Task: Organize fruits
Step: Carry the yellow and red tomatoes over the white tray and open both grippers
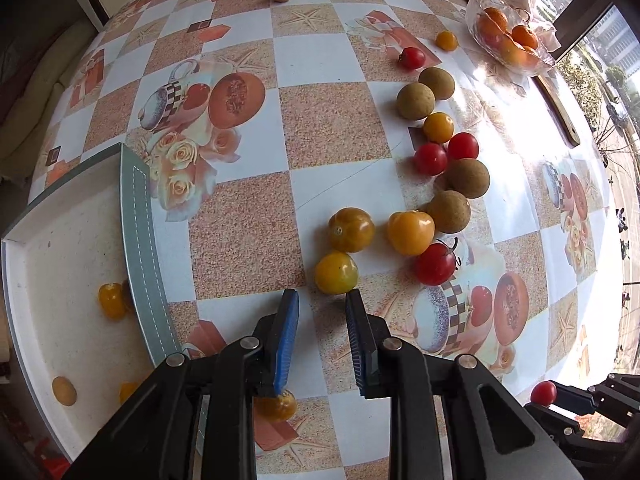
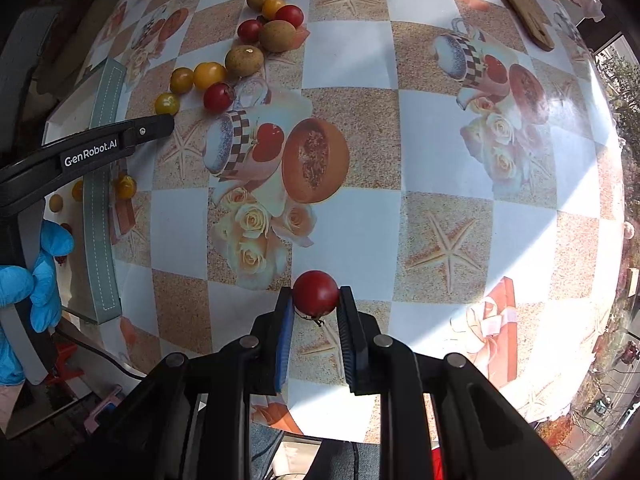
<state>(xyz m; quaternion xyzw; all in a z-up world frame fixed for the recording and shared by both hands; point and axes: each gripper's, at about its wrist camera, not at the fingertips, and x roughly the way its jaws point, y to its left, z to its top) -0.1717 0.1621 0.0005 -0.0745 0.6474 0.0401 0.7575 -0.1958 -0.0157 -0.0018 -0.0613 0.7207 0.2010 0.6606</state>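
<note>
Blue-padded jaws of the left gripper [image 1: 322, 294] stand apart and empty, a yellow cherry tomato [image 1: 335, 272] just beyond their tips on the checkered table [image 1: 332, 120]; left of that tomato sits a white tray [image 1: 60, 240]. In the right wrist view, the right gripper [image 2: 315, 300] is clamped on a red cherry tomato [image 2: 315, 292] above the table.

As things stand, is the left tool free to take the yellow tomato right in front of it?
Probably yes. The left tool is open and empty, and the yellow tomato lies just beyond its tips on the table. Nothing lies between them; the orange tomato behind sits close but out of the way.
</note>
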